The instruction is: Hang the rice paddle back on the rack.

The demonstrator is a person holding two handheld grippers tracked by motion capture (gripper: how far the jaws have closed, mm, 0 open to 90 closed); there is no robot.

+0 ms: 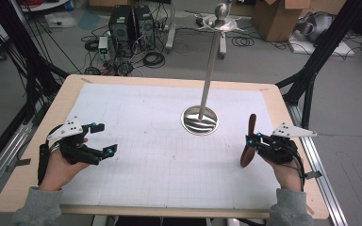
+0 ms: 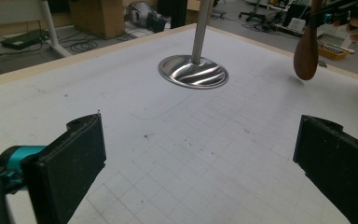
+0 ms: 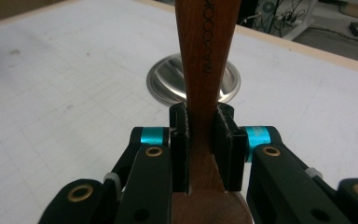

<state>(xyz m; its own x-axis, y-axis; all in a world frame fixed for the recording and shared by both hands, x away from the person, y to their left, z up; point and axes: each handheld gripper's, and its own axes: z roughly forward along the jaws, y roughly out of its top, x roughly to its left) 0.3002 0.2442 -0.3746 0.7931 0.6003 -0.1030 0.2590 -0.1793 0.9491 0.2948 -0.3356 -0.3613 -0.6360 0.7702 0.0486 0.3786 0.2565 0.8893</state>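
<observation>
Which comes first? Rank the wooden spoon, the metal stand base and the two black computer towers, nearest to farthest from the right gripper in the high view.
1. wooden spoon: clamped in the right gripper, near the table's right edge.
2. metal stand base: mid-table, up and left of the gripper.
3. computer towers: on the floor beyond the far table edge.

Seen from above the near edge, the high view looks forward and down across the whole table (image 1: 37, 141) to the cluttered floor beyond. The left gripper view sits low over the sheet, facing the stand (image 2: 193, 72) from mid-distance. The right gripper view looks close along a spoon (image 3: 205, 70) toward that same stand, which all three views share.
</observation>
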